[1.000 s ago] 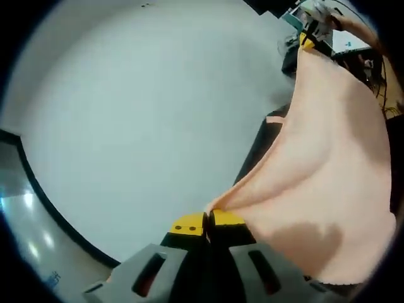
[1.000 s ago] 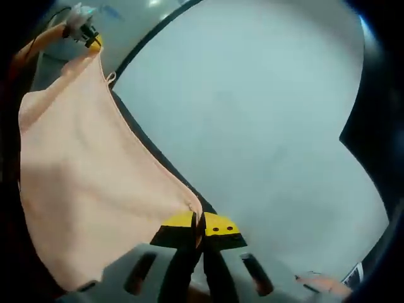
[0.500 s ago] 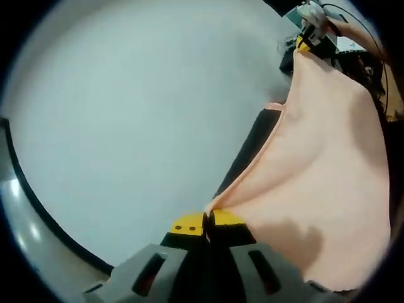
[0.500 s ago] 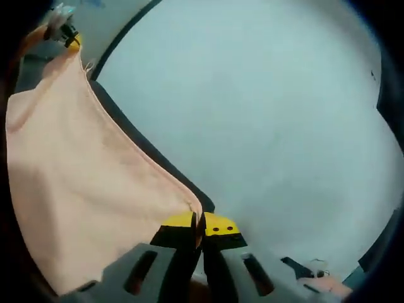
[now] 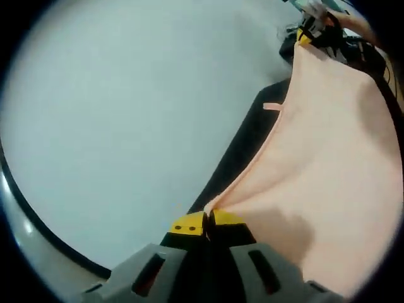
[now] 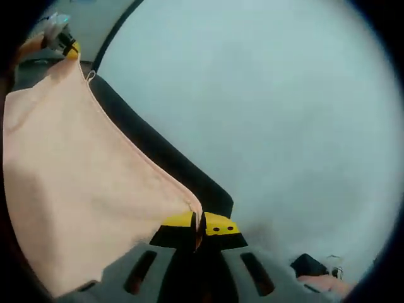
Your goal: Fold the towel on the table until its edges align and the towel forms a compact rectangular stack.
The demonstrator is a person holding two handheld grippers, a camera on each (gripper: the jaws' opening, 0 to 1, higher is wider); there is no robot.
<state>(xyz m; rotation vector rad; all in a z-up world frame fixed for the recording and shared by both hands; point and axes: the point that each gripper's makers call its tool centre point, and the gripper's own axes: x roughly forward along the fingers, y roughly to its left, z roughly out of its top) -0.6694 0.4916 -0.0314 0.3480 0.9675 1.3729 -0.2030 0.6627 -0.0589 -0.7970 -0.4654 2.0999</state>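
Your 2 hands have swung a bit since a moment ago, and the dark strip under the towel (image 5: 322, 164) now looks wider against the pale table (image 5: 126, 113), so I think you are bringing the towel over for the first fold. Your left gripper (image 5: 207, 222) is pinched tight on 1 top corner, with the cloth running up and to the right of its tips. Your right gripper (image 6: 200, 223) pinches the other corner, with the towel hanging to its left, off the table.
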